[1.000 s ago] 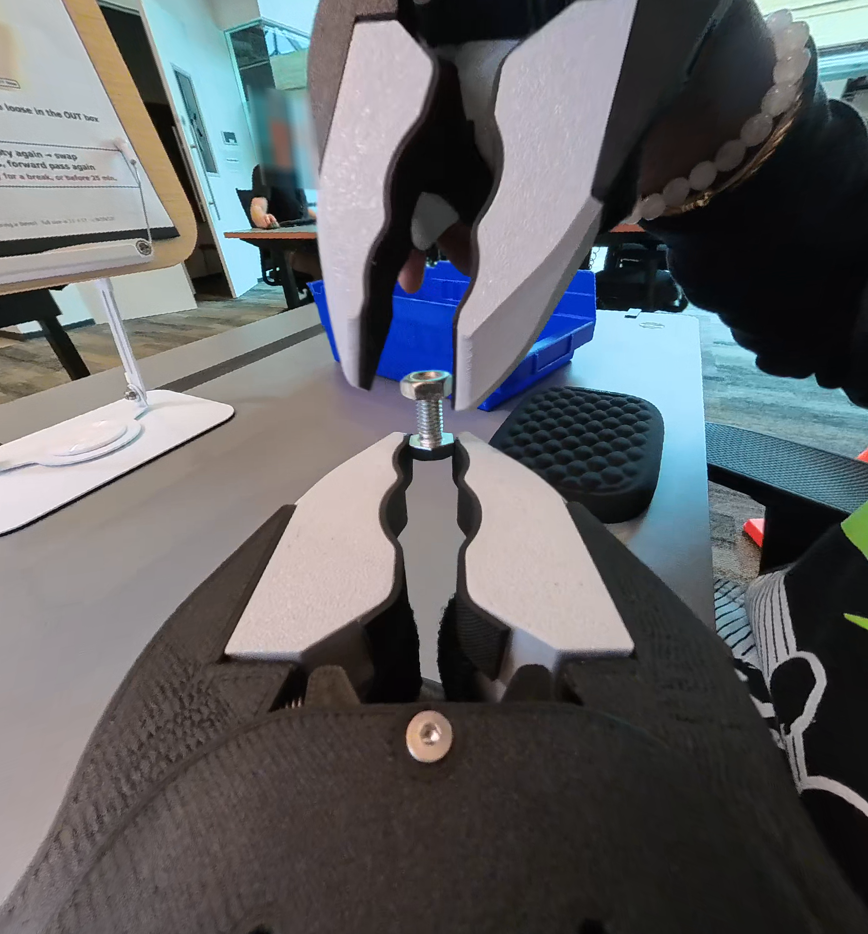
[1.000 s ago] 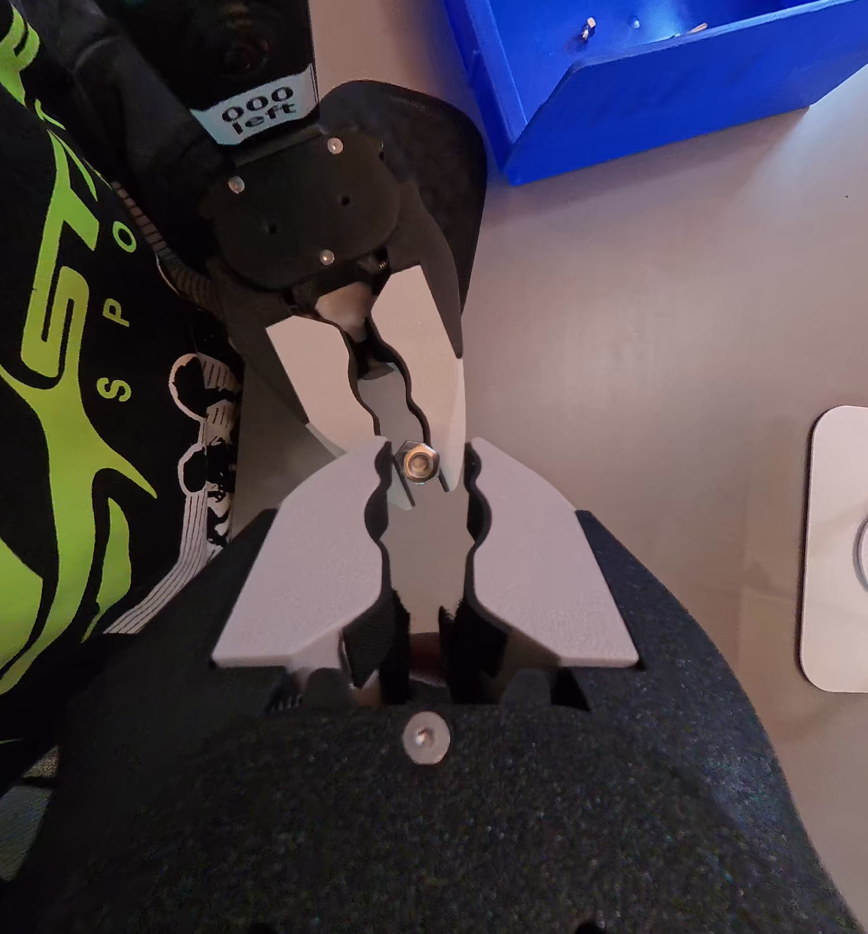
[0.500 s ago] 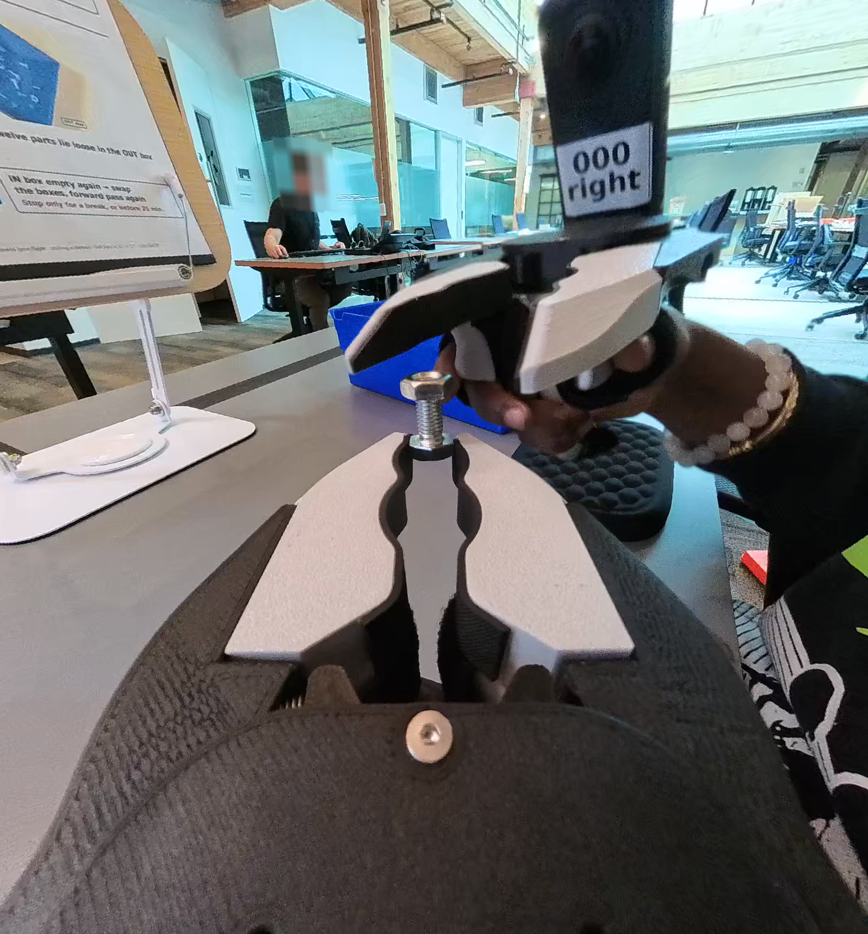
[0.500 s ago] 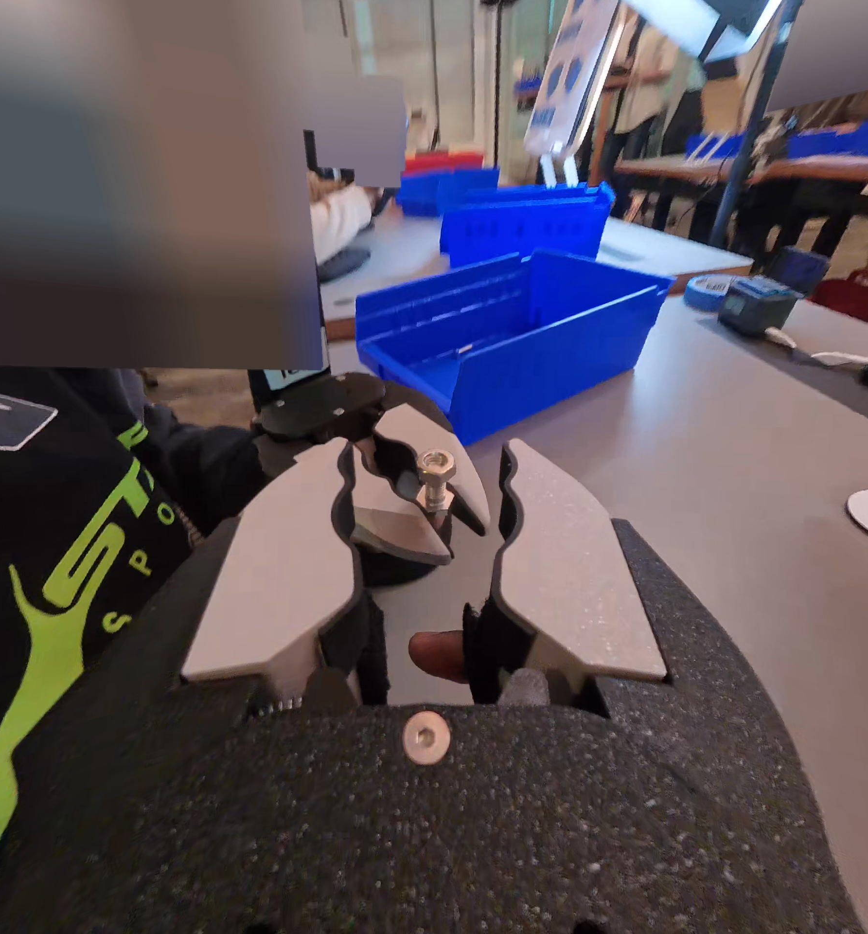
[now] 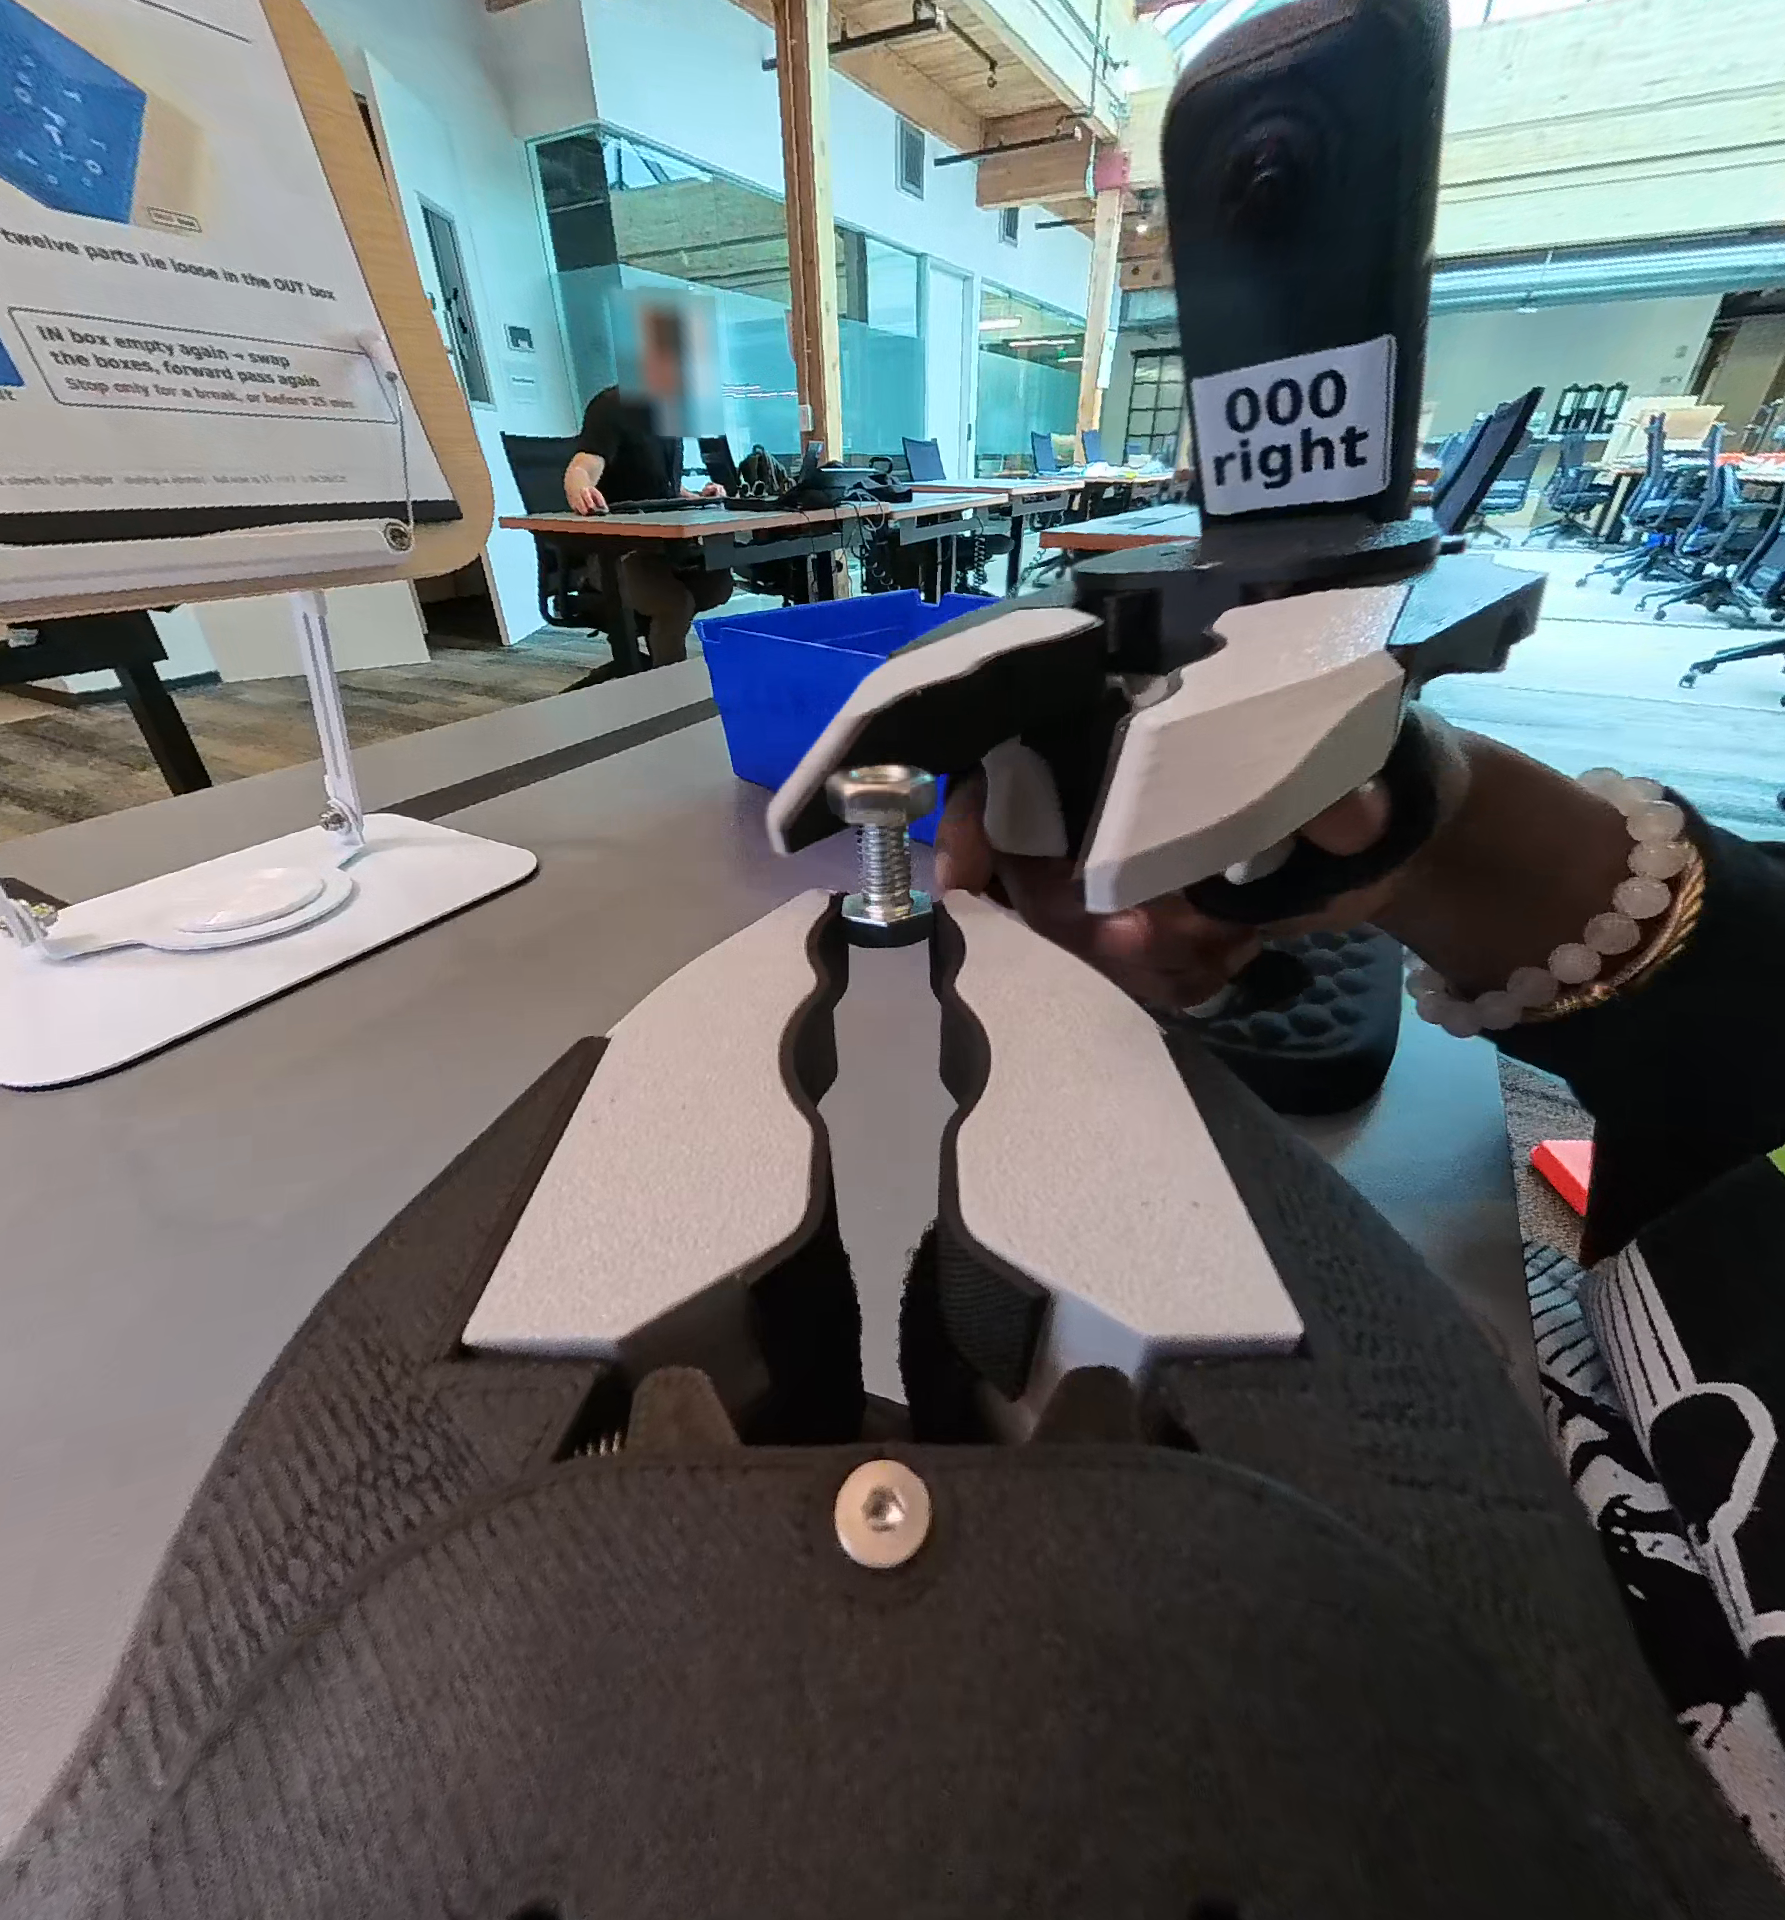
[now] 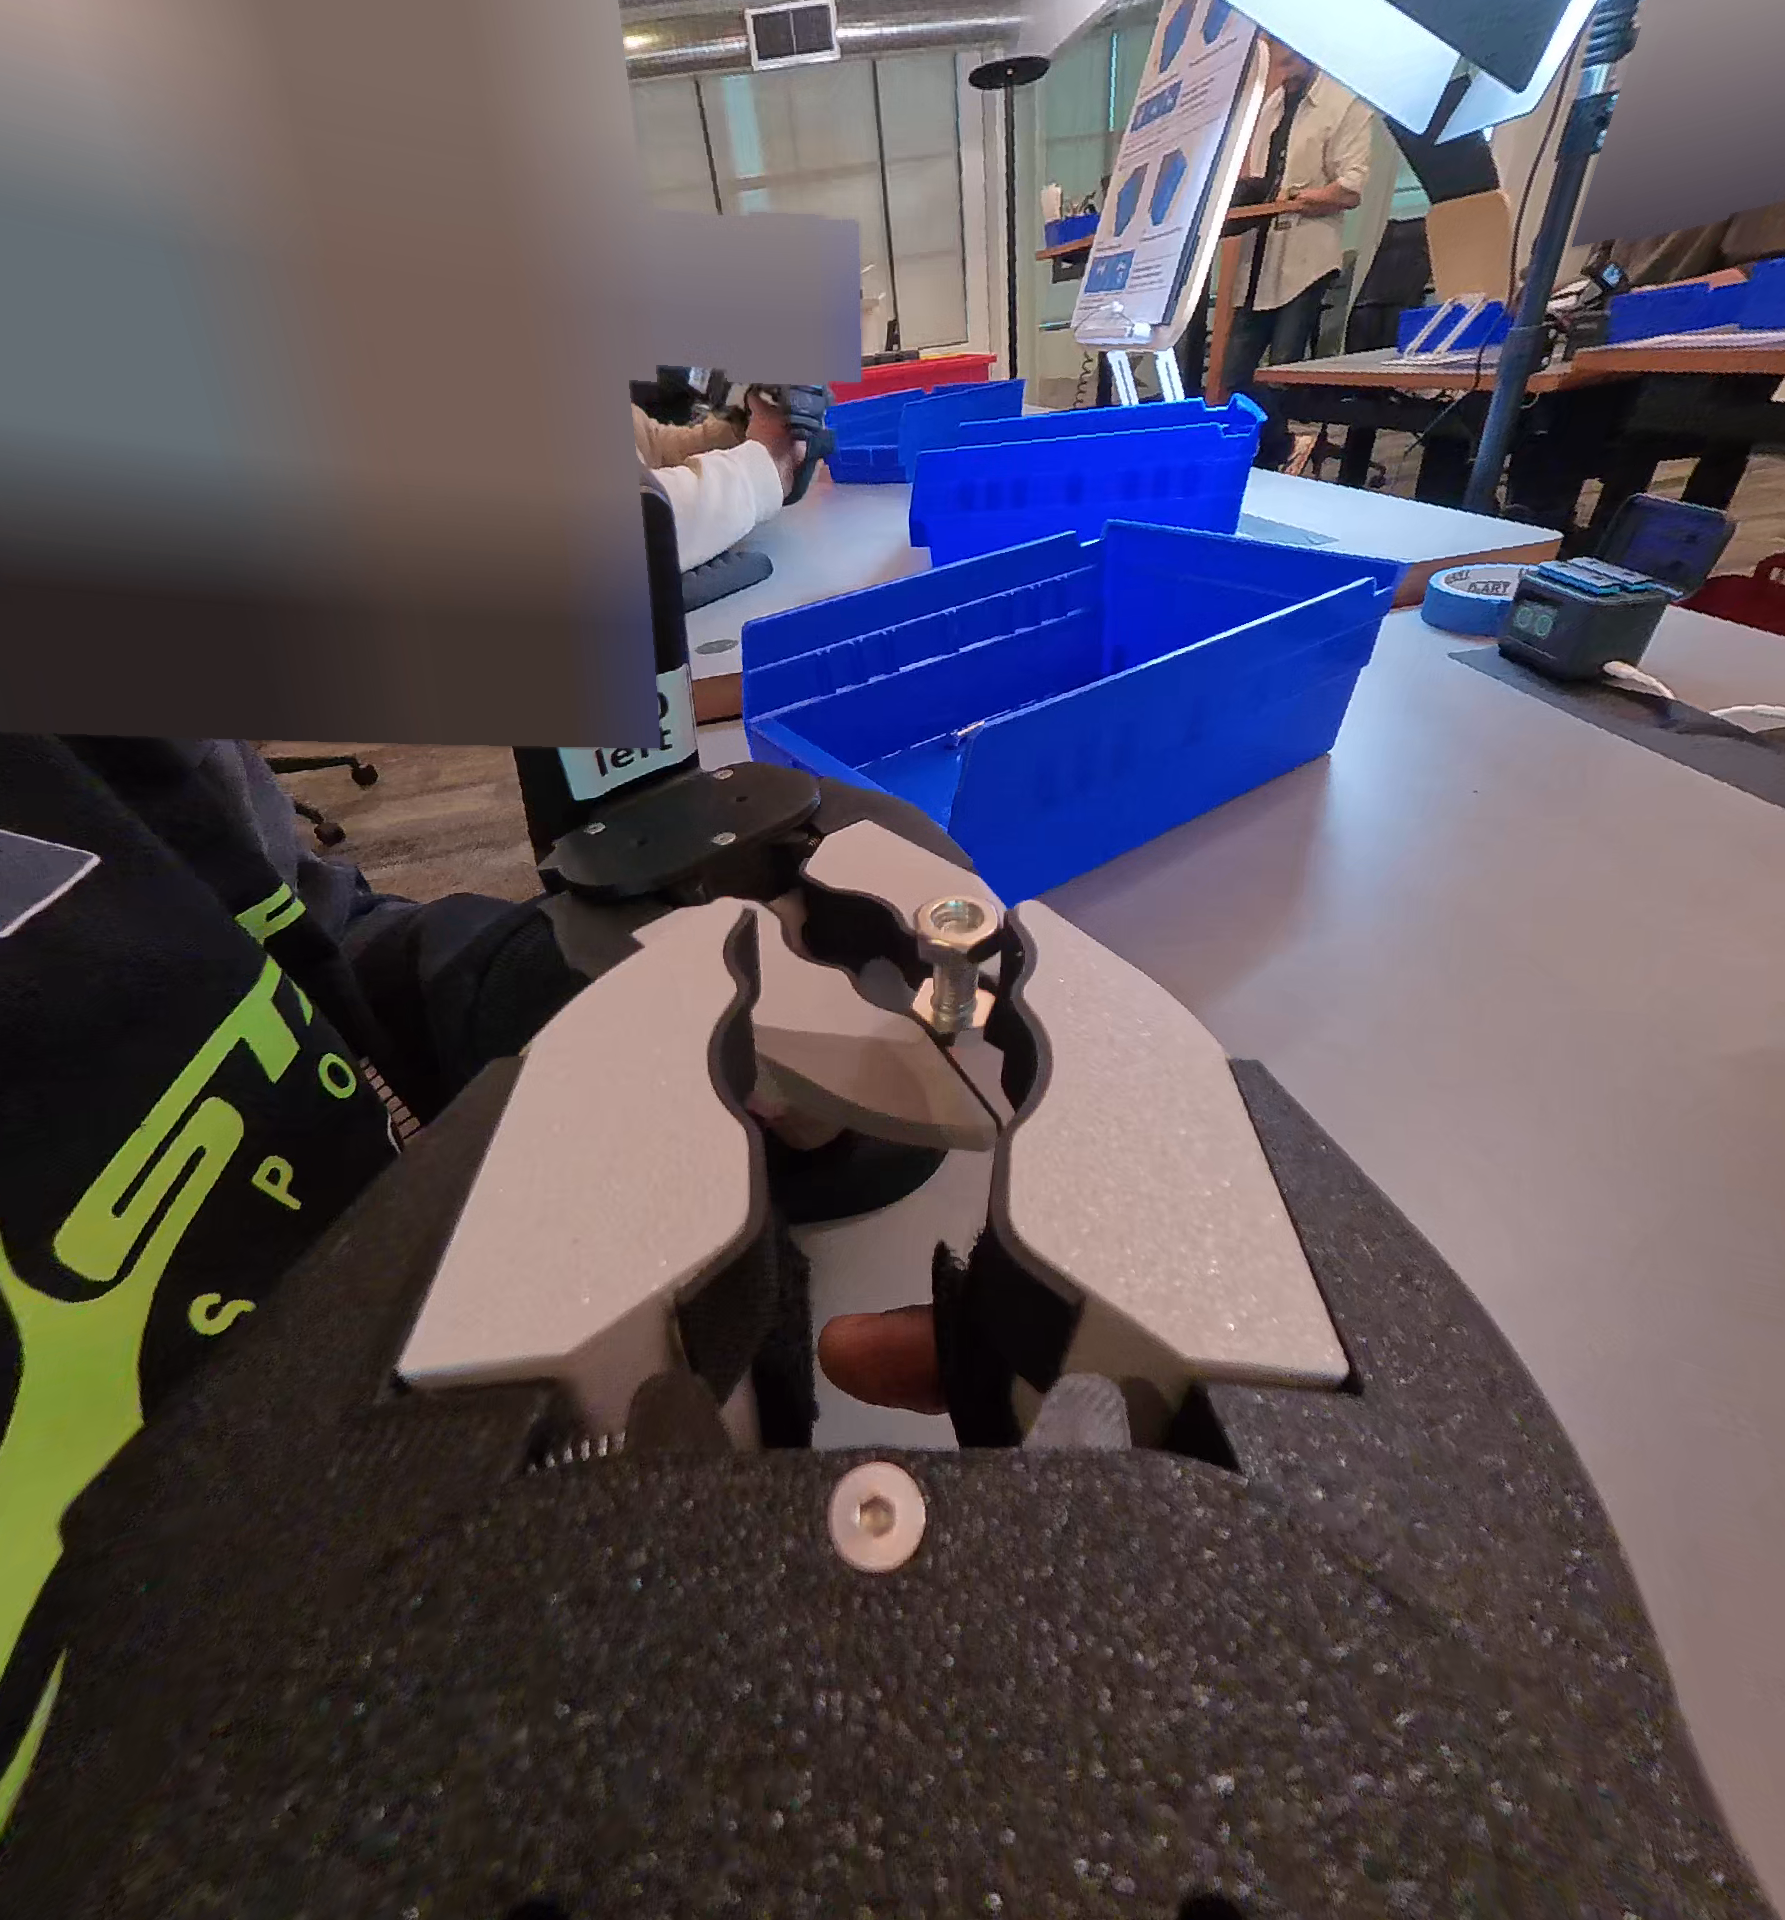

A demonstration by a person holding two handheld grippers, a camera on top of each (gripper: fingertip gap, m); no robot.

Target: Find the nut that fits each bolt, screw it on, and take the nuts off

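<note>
The left claw (image 5: pixel 886 914) is pressed together on the hex head of the bolt (image 5: pixel 883 862), holding it upright above the bench (image 5: pixel 244 1143) with its thread pointing up. The nut (image 5: pixel 881 795) sits at the top of that thread, with a bare stretch of thread between it and the head.

The right claw (image 6: pixel 883 935) is spread and holds nothing. A second ago it hung over the nut, pointing straight down. It has since swung round to lie level with the nut and now reaches in from the side. Its fingers straddle the nut without closing on it. I read this as a reset of the wrist between turns (a fresh bite, not a finished step), so the nut has yet to be run down or taken off. Which of the two cannot be told from here.

The left wrist view shows the thread side-on and how far the nut stands from the head, but it hides the gap at the right claw's fingers. The right wrist view looks down into the nut's open bore. It shows one finger just beside the nut and the other clearly apart.

Farther out, a blue bin (image 6: pixel 1127 790) stands on the bench beyond the claws. A white sign stand (image 5: pixel 244 914) sits off to the left, and a black padded rest (image 5: pixel 1314 1029) lies under the right wrist.
</note>
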